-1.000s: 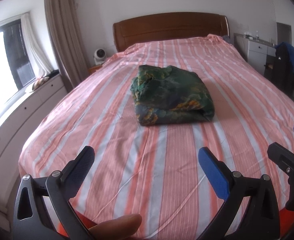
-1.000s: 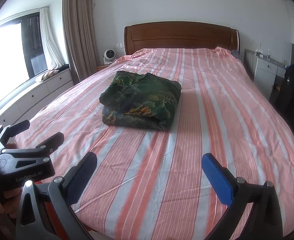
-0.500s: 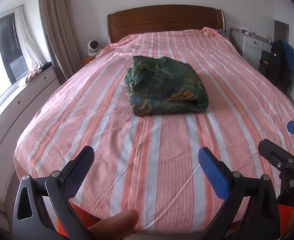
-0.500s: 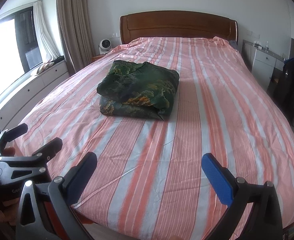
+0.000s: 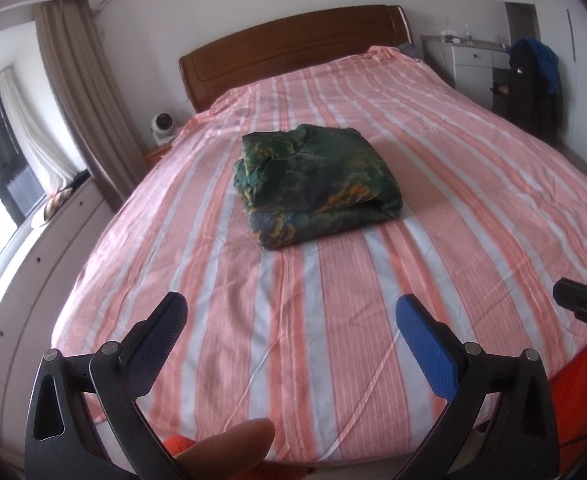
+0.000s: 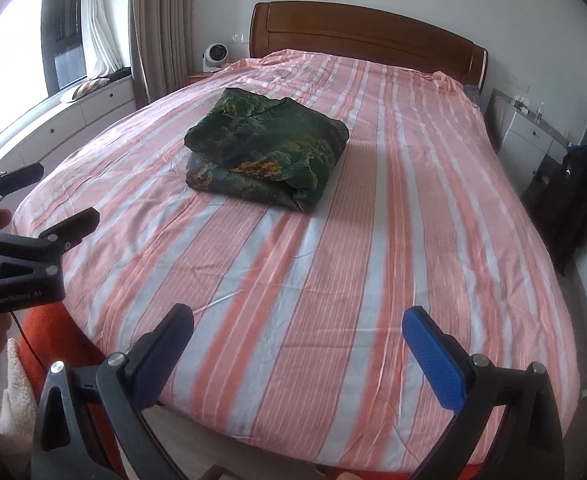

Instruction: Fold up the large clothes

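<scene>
A dark green patterned garment (image 5: 313,182) lies folded in a thick square bundle on the middle of the pink striped bed (image 5: 333,320); it also shows in the right wrist view (image 6: 267,158). My left gripper (image 5: 291,320) is open and empty, held above the foot of the bed, well short of the bundle. My right gripper (image 6: 297,330) is open and empty too, also over the foot end. The left gripper shows at the left edge of the right wrist view (image 6: 37,192), and part of the right gripper's fingers (image 5: 581,300) shows at the right edge of the left wrist view.
A wooden headboard (image 6: 365,36) stands at the far end. A window bench with drawers (image 5: 21,280) runs along the left side. A small fan (image 6: 214,54) sits by the curtain. A white desk and a chair with dark clothes (image 6: 573,192) stand on the right.
Both grippers have tilted and drawn back a little from the bed, the left view rolling one way and the right the other. The folded garment has not moved. Both grippers stay open.
</scene>
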{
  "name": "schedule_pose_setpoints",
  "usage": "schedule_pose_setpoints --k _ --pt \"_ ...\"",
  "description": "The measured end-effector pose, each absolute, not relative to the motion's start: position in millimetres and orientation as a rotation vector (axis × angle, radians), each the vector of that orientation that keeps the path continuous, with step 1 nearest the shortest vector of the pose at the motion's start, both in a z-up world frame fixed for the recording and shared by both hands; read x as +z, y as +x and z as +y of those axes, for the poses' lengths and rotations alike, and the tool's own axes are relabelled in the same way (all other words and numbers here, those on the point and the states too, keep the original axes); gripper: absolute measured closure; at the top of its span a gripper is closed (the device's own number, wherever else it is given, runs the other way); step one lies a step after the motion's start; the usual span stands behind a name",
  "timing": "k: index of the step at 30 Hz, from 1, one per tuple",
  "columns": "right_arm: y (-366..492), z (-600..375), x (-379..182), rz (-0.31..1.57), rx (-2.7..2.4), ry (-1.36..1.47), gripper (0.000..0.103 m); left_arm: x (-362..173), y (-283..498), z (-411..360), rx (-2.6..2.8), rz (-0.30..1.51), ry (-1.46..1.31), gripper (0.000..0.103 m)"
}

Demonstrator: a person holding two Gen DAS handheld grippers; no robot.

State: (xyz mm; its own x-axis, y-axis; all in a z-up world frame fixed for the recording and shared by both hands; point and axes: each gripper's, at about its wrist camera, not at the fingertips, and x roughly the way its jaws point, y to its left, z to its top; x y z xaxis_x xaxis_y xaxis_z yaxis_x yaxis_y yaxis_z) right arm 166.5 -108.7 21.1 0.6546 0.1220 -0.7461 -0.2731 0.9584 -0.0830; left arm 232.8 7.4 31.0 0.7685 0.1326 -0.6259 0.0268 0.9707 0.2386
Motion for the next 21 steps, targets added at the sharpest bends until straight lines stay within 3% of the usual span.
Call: schedule_pose_setpoints --k 8,21 --pt "143 -129 36 0.771 0.151 -0.019 0.0 38 206 -2 0.068 0.696 0.087 0.0" --pt "131 -117 57 0.647 0.099 -0.061 0.0 51 198 8 0.111 0.675 0.079 0.0"
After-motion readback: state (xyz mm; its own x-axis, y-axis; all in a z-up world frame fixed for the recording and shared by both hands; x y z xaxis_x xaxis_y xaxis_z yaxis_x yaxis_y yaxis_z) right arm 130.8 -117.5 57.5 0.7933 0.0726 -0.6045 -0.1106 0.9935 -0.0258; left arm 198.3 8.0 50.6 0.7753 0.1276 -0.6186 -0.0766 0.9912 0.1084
